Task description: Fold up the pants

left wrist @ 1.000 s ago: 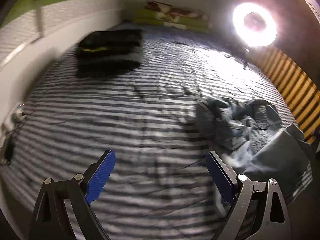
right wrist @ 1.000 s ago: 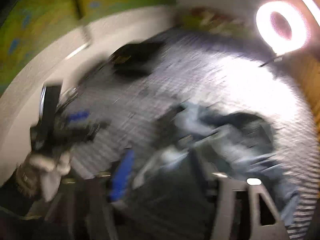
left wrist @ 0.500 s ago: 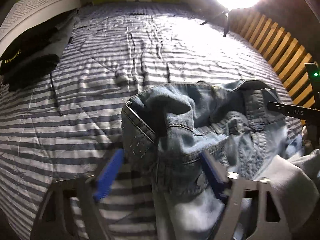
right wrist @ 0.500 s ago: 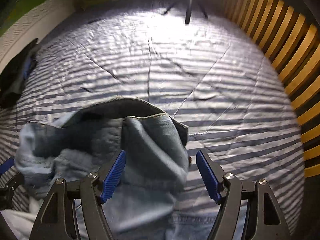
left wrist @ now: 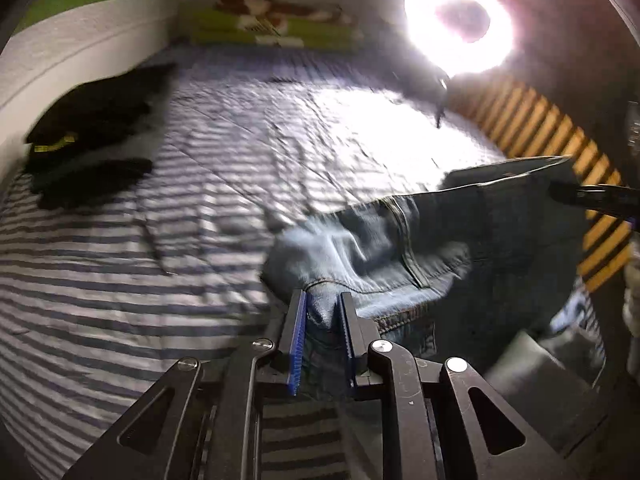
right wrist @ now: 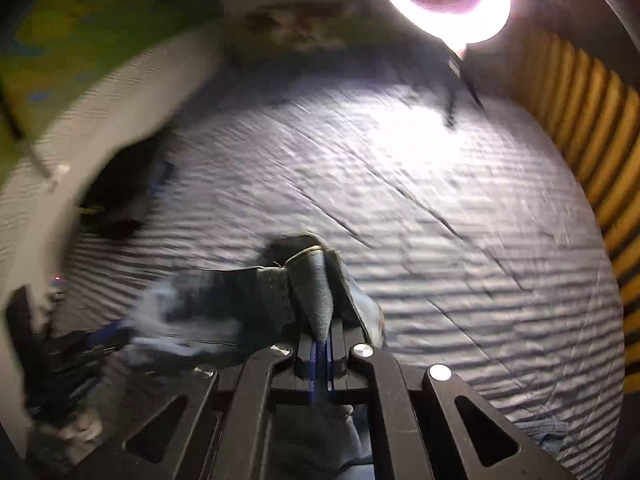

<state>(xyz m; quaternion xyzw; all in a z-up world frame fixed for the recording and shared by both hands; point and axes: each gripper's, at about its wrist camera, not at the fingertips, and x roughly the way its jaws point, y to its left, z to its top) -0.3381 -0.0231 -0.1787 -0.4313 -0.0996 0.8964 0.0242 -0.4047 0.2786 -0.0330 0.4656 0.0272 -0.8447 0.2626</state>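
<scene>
Light blue jeans (left wrist: 400, 248) hang bunched over the striped bedsheet (left wrist: 160, 260). My left gripper (left wrist: 323, 300) is closing its blue pads on a fold of denim, which fills the narrow gap between them. At the right edge of the left wrist view, the other gripper's black fingers (left wrist: 592, 196) hold the stretched waistband. In the right wrist view my right gripper (right wrist: 322, 332) is shut on a peak of the jeans (right wrist: 240, 300), and the cloth trails left toward the blurred left gripper (right wrist: 80, 344).
A stack of dark folded clothes (left wrist: 92, 132) lies at the bed's far left by the white wall. A ring light (left wrist: 460, 20) glares at the far right, above wooden slats (left wrist: 560, 148). Green pillows (left wrist: 272, 28) line the head. A grey garment (left wrist: 540, 368) lies near right.
Half a second ago both grippers stood open around the denim. Now both have clamped onto it and the jeans are pulled taut between them; both views have swung and blurred.
</scene>
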